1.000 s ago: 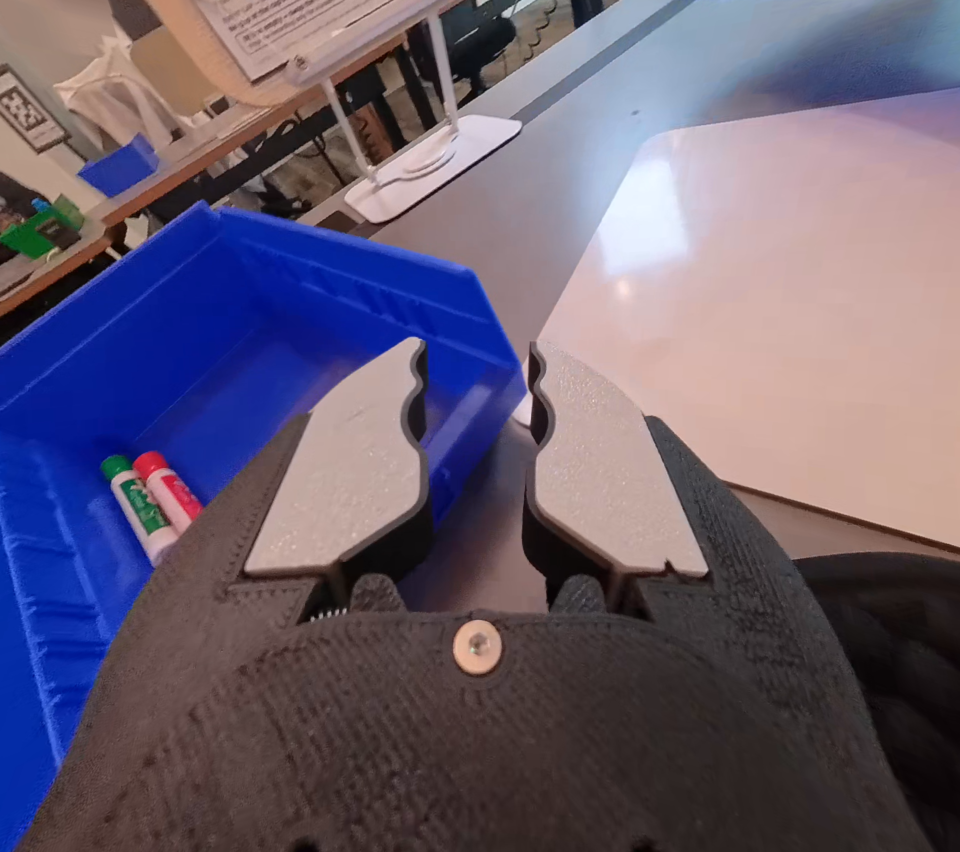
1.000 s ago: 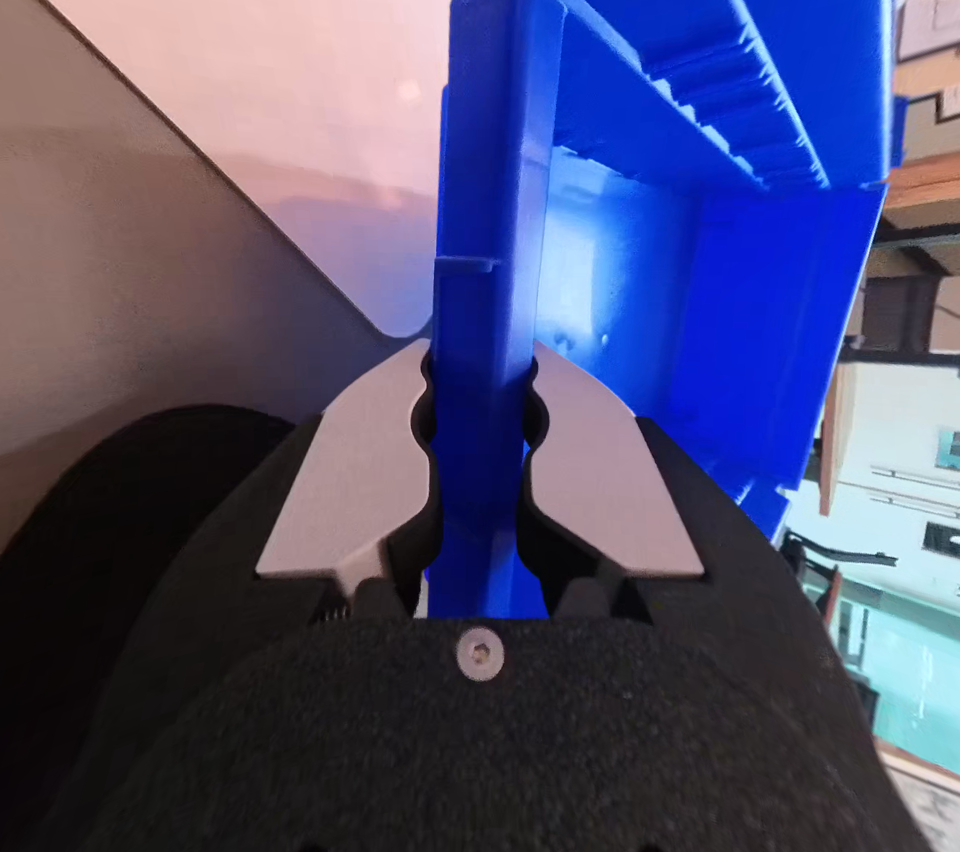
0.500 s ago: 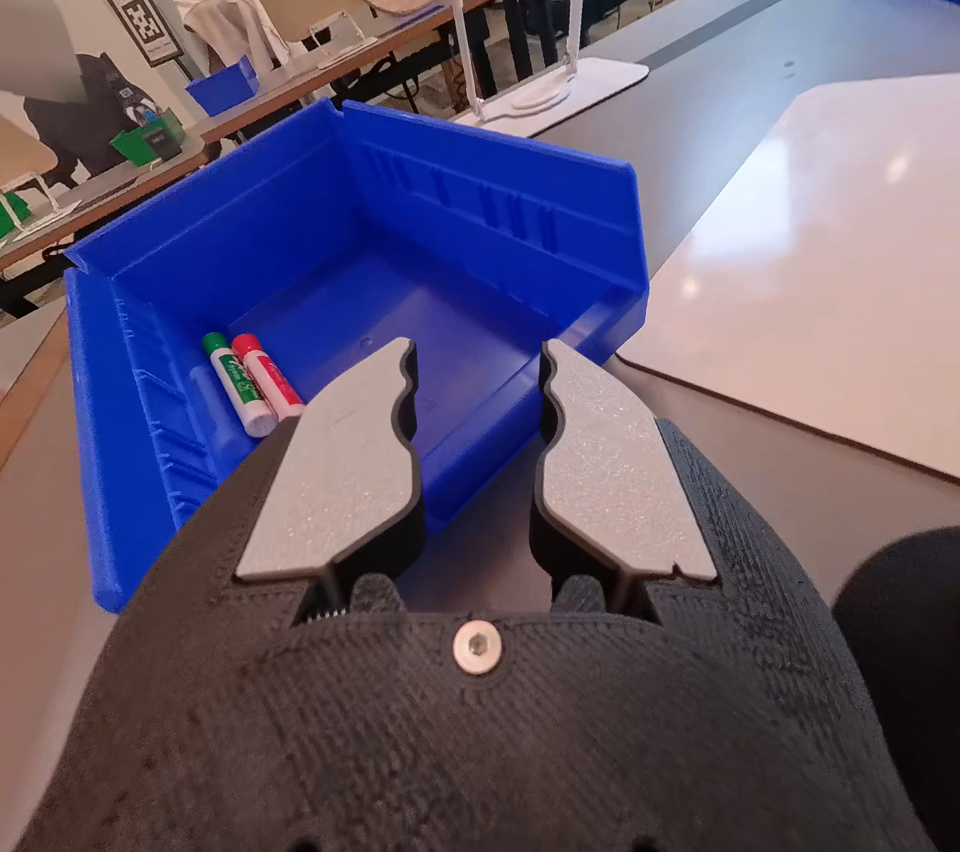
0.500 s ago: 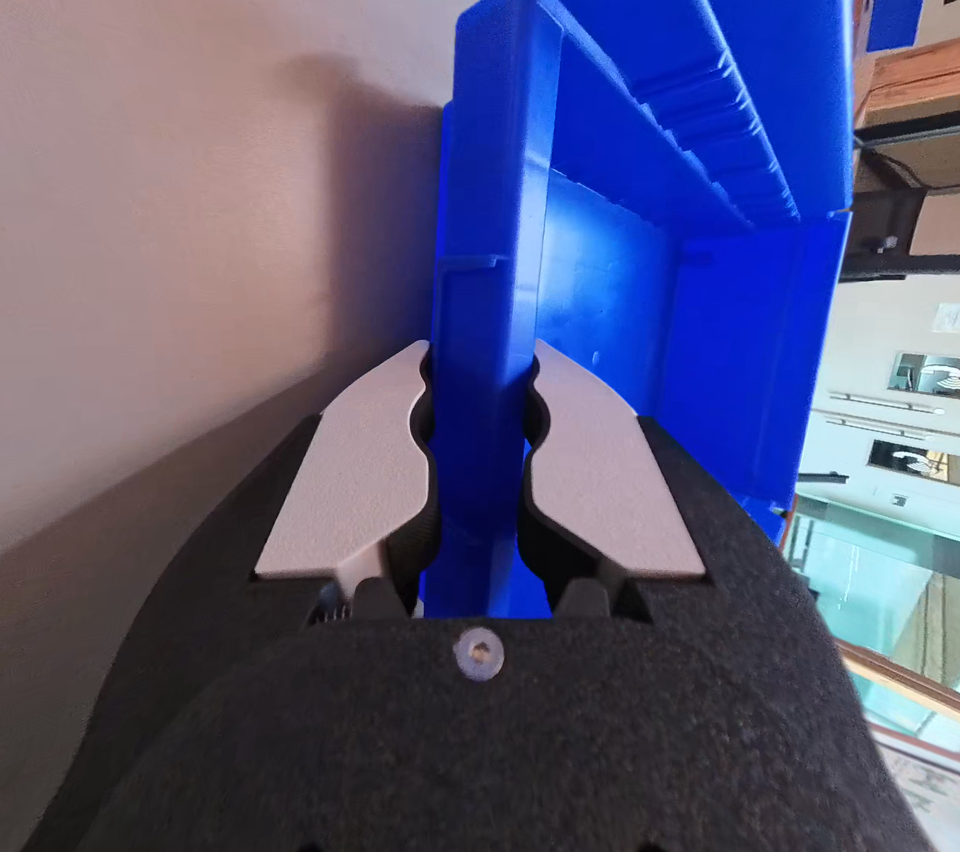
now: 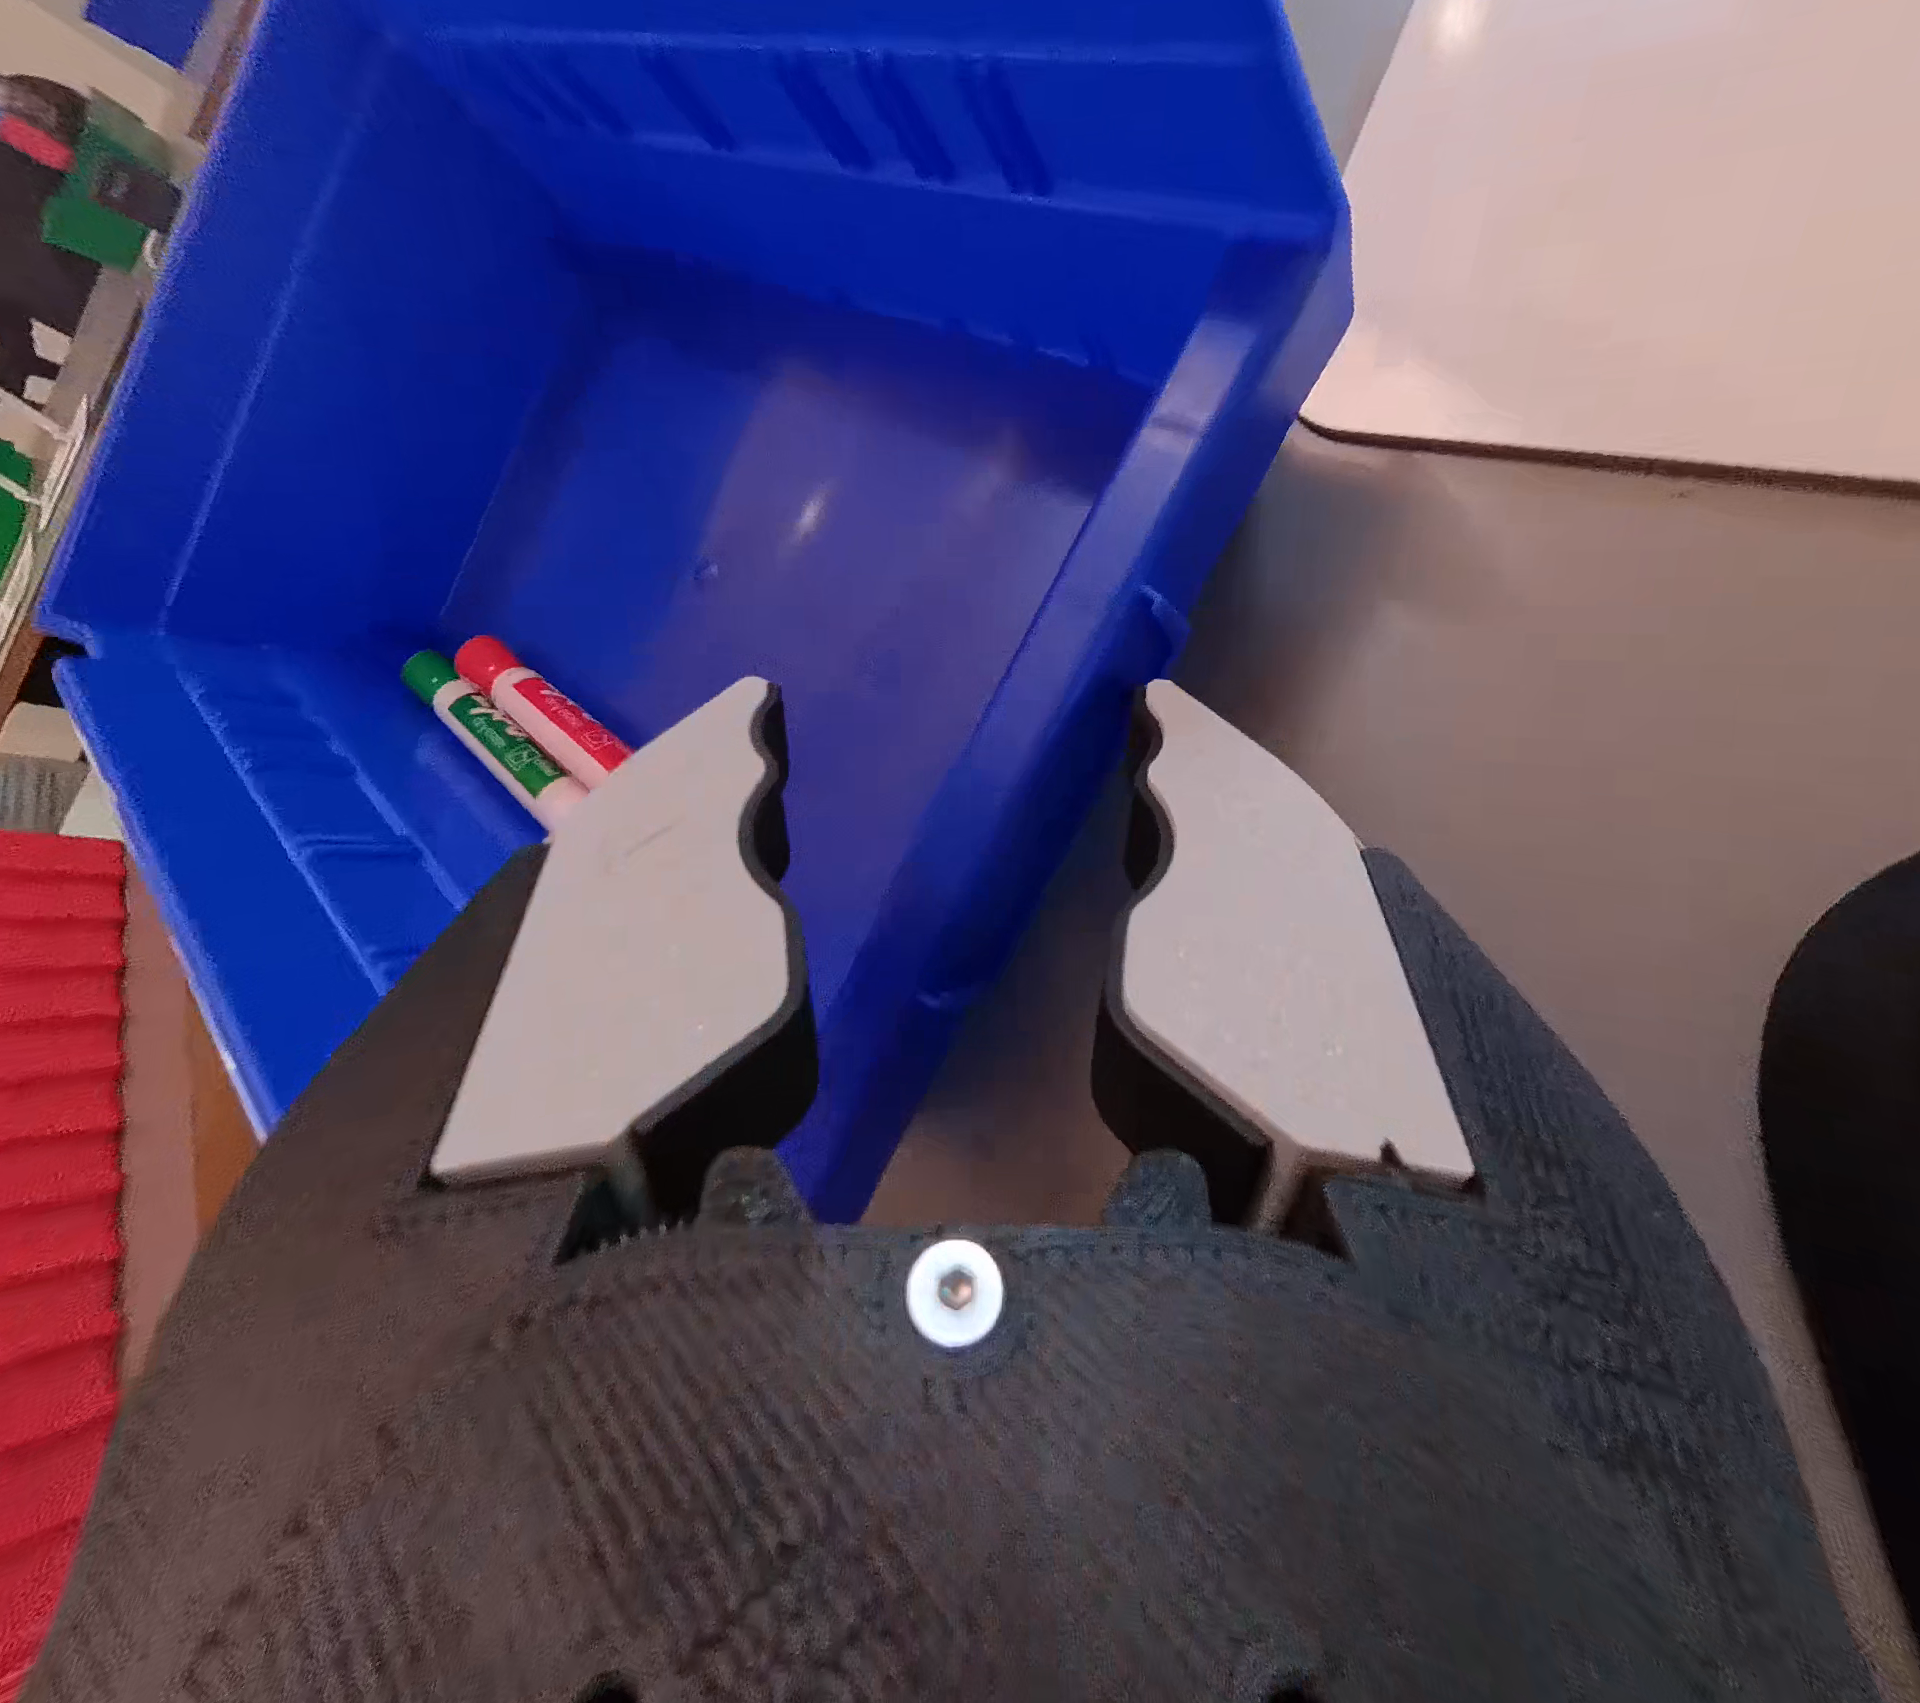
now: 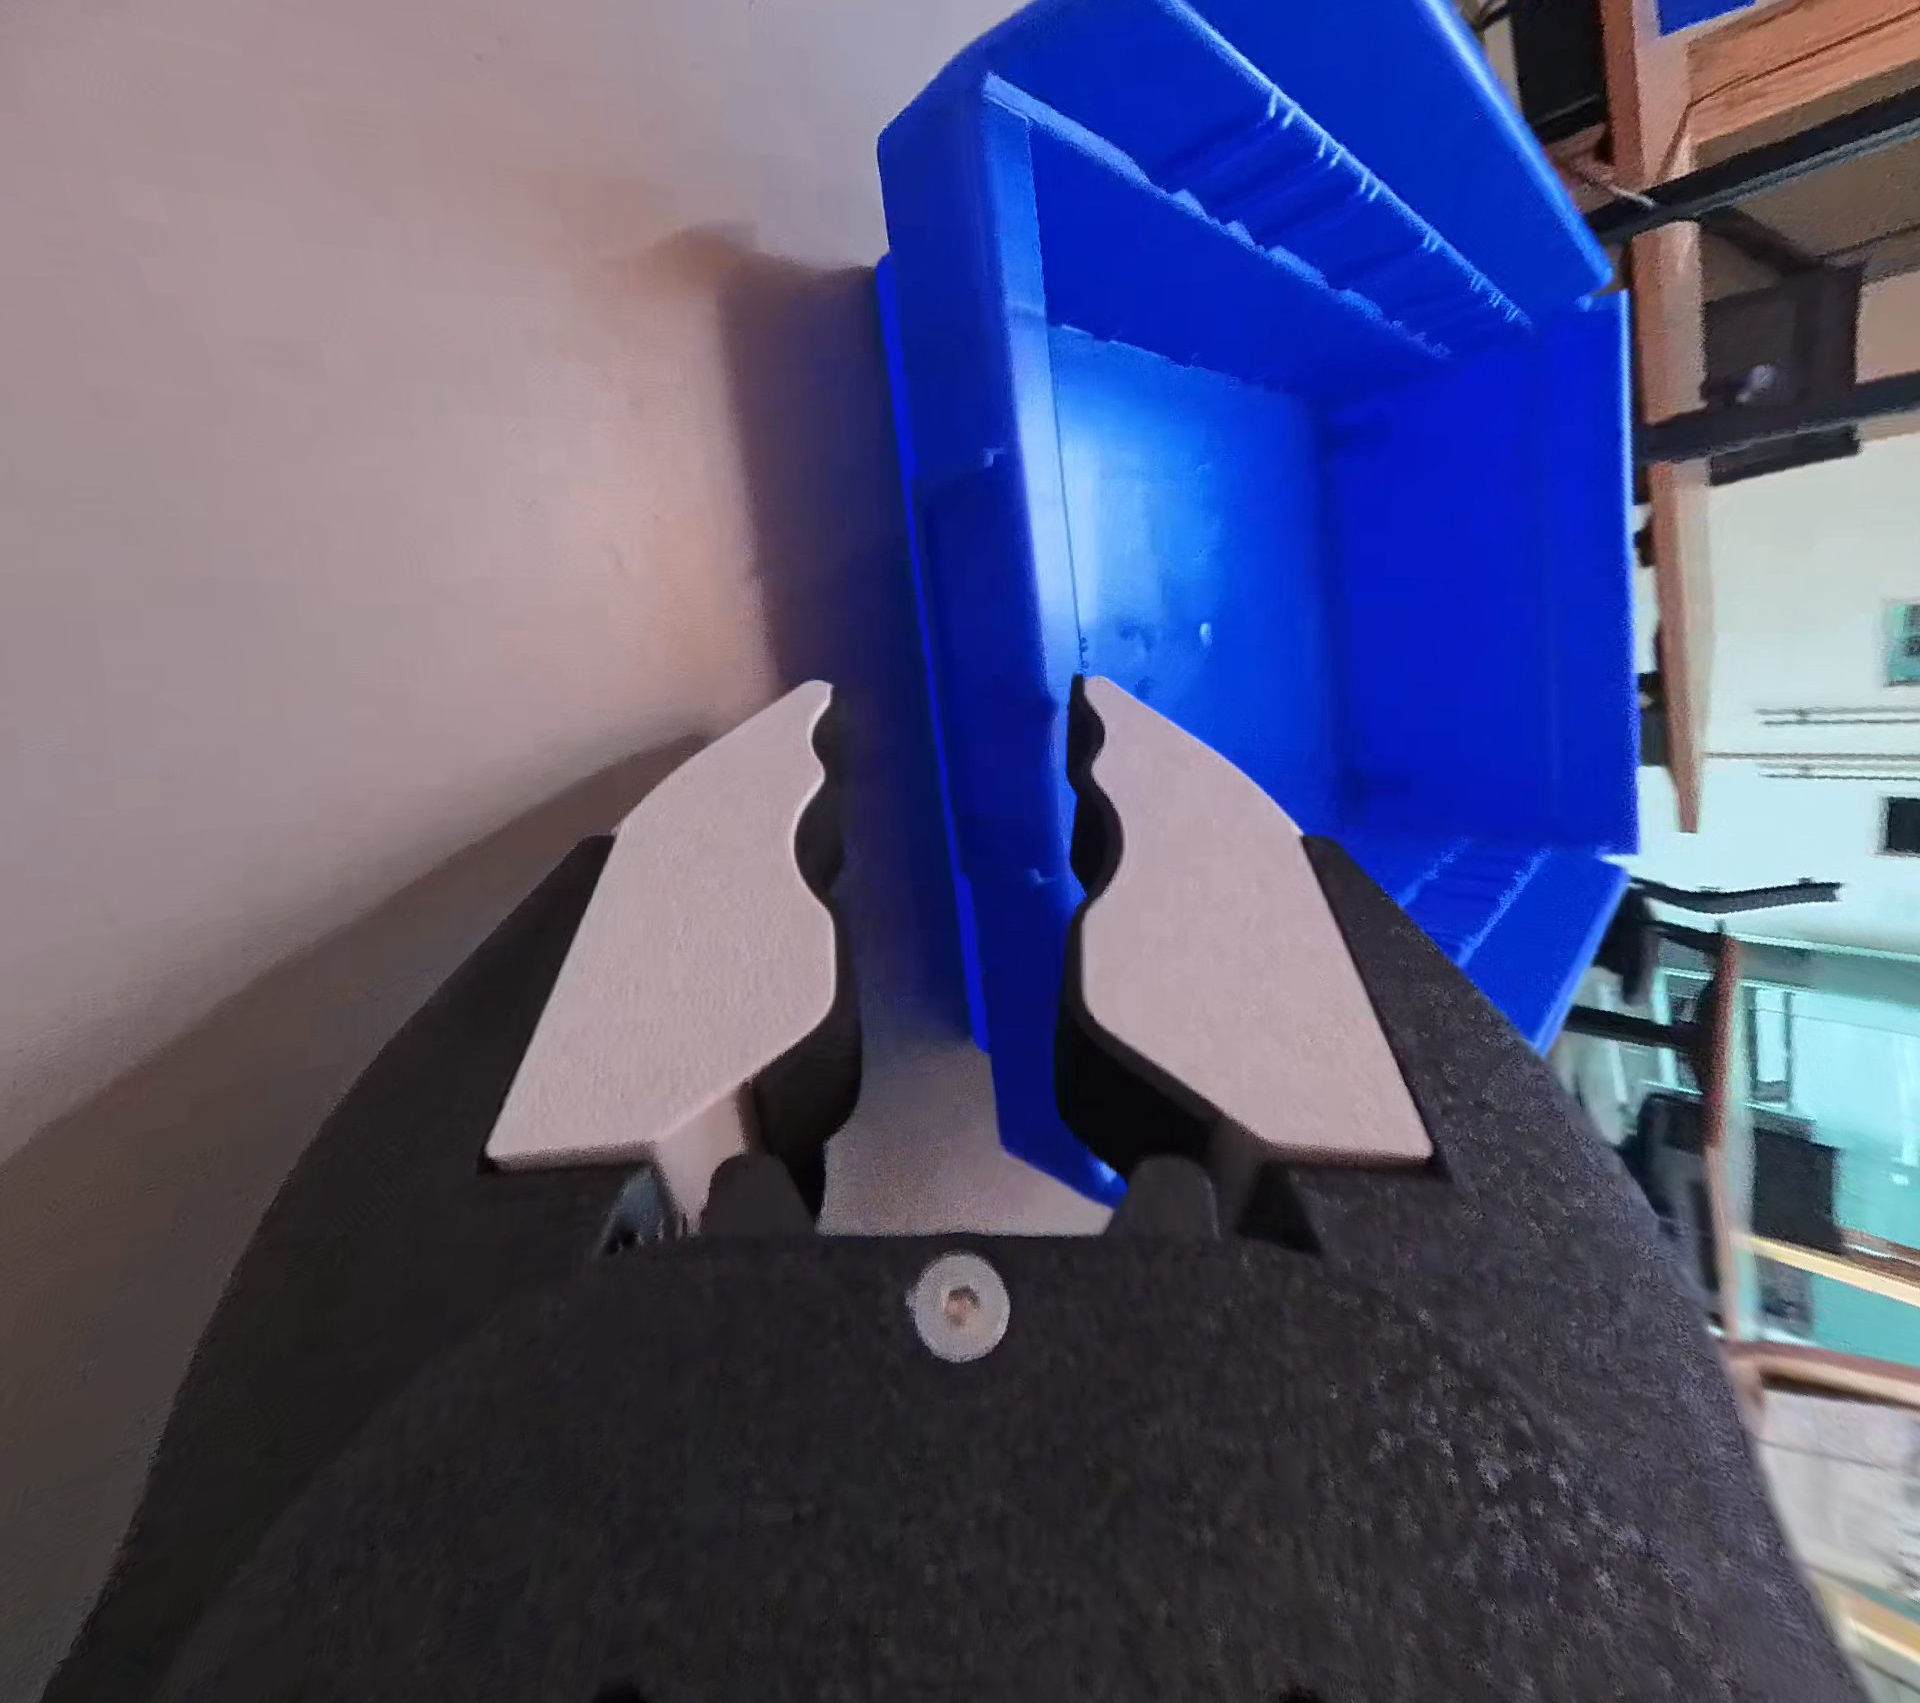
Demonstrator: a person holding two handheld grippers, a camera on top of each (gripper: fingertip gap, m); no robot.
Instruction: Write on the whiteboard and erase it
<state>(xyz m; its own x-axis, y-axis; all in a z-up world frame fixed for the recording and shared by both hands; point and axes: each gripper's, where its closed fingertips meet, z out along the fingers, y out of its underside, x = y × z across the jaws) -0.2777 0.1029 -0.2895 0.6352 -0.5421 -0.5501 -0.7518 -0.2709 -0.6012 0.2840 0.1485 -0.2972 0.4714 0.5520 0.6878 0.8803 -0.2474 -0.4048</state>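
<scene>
A blue bin (image 5: 831, 199) holds a green marker (image 5: 488, 734) and a red marker (image 5: 540, 708), lying side by side on its floor at the left. My left gripper (image 5: 956, 697) is open, and the bin's near right wall runs between its fingers. The whiteboard (image 5: 1662, 147) lies flat on the grey table right of the bin. In the right wrist view my right gripper (image 6: 954, 687) is open around the side wall of a blue bin (image 6: 1455, 510). There is a gap at the left finger. No markers show in that bin.
A red ribbed thing (image 5: 52, 1082) sits at the left edge of the left wrist view. A black rounded shape (image 5: 1849, 1186) is at the right edge. Grey table (image 6: 364, 406) spreads left of the right bin. Desks and shelves stand beyond. My right fingertips sit around 55 cm from my left ones.
My right gripper was shut on the bin wall and has opened. My left gripper has opened wider and moved over the marker bin's wall, tilting downward.
</scene>
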